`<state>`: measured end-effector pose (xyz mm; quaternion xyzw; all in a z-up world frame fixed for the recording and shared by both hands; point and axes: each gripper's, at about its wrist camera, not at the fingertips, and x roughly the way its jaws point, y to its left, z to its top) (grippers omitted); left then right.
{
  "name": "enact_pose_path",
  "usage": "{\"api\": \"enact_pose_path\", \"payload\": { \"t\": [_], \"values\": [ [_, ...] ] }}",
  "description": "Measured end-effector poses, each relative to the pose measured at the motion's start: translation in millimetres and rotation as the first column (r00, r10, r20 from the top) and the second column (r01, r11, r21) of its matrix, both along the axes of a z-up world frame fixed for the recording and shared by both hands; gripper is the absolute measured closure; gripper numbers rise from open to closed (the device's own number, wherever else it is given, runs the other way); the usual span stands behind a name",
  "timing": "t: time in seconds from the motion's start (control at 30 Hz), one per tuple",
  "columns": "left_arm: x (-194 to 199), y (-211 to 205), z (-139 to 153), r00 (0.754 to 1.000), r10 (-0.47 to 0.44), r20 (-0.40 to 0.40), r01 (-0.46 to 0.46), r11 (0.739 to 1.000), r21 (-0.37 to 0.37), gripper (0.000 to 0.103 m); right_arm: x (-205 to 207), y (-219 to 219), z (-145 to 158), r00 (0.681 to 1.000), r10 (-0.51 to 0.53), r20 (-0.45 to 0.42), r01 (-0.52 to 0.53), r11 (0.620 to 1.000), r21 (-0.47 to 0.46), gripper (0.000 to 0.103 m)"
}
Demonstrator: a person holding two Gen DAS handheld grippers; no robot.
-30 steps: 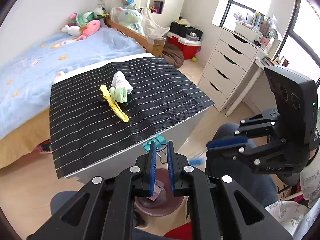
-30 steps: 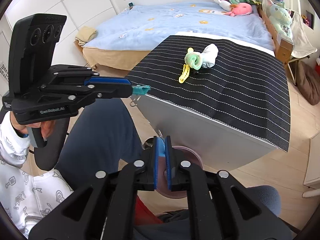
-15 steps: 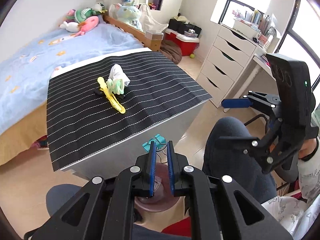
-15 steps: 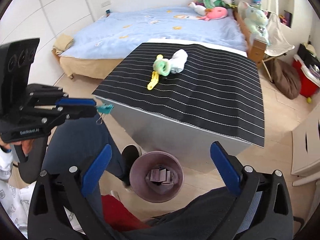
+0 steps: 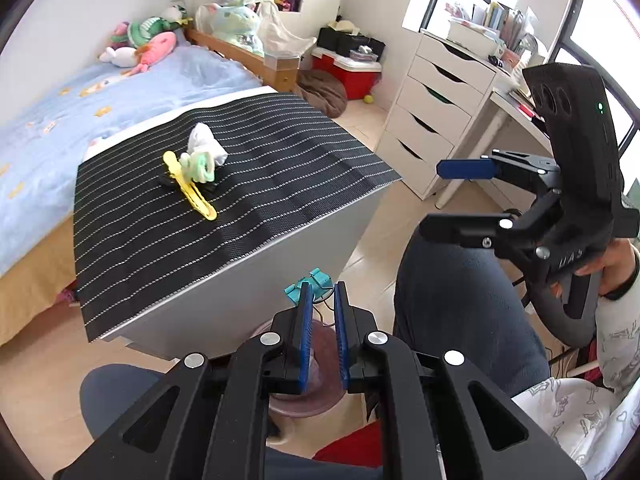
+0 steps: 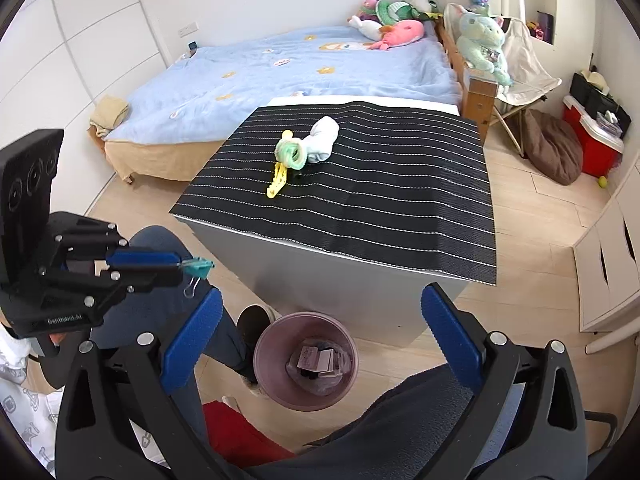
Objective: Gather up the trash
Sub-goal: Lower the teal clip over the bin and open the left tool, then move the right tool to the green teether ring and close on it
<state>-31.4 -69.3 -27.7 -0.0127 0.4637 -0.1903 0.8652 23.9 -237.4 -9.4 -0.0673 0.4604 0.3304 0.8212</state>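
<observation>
Over on the left, the left gripper (image 6: 182,266) has its jaws pressed tight on a teal binder clip (image 6: 198,269), the clip's wire handles dangling below the blue pads; from its own camera the left gripper (image 5: 321,292) shows that same clip (image 5: 310,286) poking out past the fingertips, held in the air over the floor just in front of the grey table (image 5: 256,288). Below it sits the pinkish trash bin (image 6: 306,360) on the wooden floor, tucked against the table's front face, with scraps of paper and packaging already lying inside. Moving to the centre, the black striped mat (image 6: 352,184) covers the tabletop, and on it a little cluster waits: a yellow hair clip (image 6: 278,182), a green scrunchie (image 6: 292,154) touching it, and a white rolled sock (image 6: 324,142) right against the scrunchie. Now the right gripper (image 6: 320,340): its jaws have just been opening and stand spread wide apart, nothing between the pads, framing the bin from above. In the left camera the right gripper (image 5: 452,196) hangs off to the right beside the person's knee (image 5: 460,292), a hand (image 5: 608,256) wrapped round its handle.
</observation>
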Motion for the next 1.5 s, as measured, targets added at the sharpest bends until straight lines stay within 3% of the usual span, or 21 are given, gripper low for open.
{"api": "enact_pose_path", "payload": {
  "t": [0.3, 0.4, 0.43, 0.47, 0.53, 0.57, 0.73, 1.03, 1.5],
  "values": [
    [-2, -10, 1, 0.999, -0.031, -0.007, 0.031, 0.999, 0.012, 0.091, -1, -10, 6, 1.0, -0.015, 0.007, 0.014, 1.0, 0.021, 0.005],
    [-3, -11, -1, 0.999, -0.039, -0.018, 0.039, 0.999, 0.007, 0.084, -1, -12, 7, 1.0, -0.019, 0.009, 0.019, 1.0, 0.023, 0.005],
    [-3, -10, -3, 0.999, -0.039, -0.021, 0.039, 0.999, 0.003, 0.072, 0, -12, 7, 1.0, -0.019, 0.008, 0.019, 1.0, 0.024, 0.005],
    [-3, -10, -4, 0.999, -0.038, -0.023, 0.038, 0.999, -0.005, 0.049, 0, -12, 7, 1.0, -0.02, 0.006, 0.019, 1.0, 0.024, 0.005],
    [-3, -6, -4, 1.0, -0.017, -0.016, 0.016, 1.0, -0.027, 0.022, 0, -12, 6, 1.0, -0.021, 0.004, 0.02, 1.0, 0.022, 0.005],
    [-3, -4, -4, 1.0, -0.004, -0.012, 0.004, 1.0, -0.03, 0.015, 0, -12, 6, 1.0, -0.02, 0.002, 0.02, 1.0, 0.022, 0.005],
    [-1, 5, -4, 0.998, 0.062, 0.005, -0.062, 0.998, -0.003, 0.008, 1, -10, 3, 1.0, -0.019, -0.006, 0.02, 1.0, 0.019, 0.005],
    [5, 24, 6, 0.985, 0.16, 0.059, -0.161, 0.987, 0.019, 0.008, 5, -1, 8, 1.0, -0.008, -0.001, 0.008, 1.0, 0.025, 0.004],
    [31, 75, 24, 0.948, 0.305, 0.093, -0.308, 0.951, 0.02, 0.008, 52, 41, 22, 0.999, 0.044, -0.01, -0.044, 0.999, 0.029, 0.004]
  ]
}}
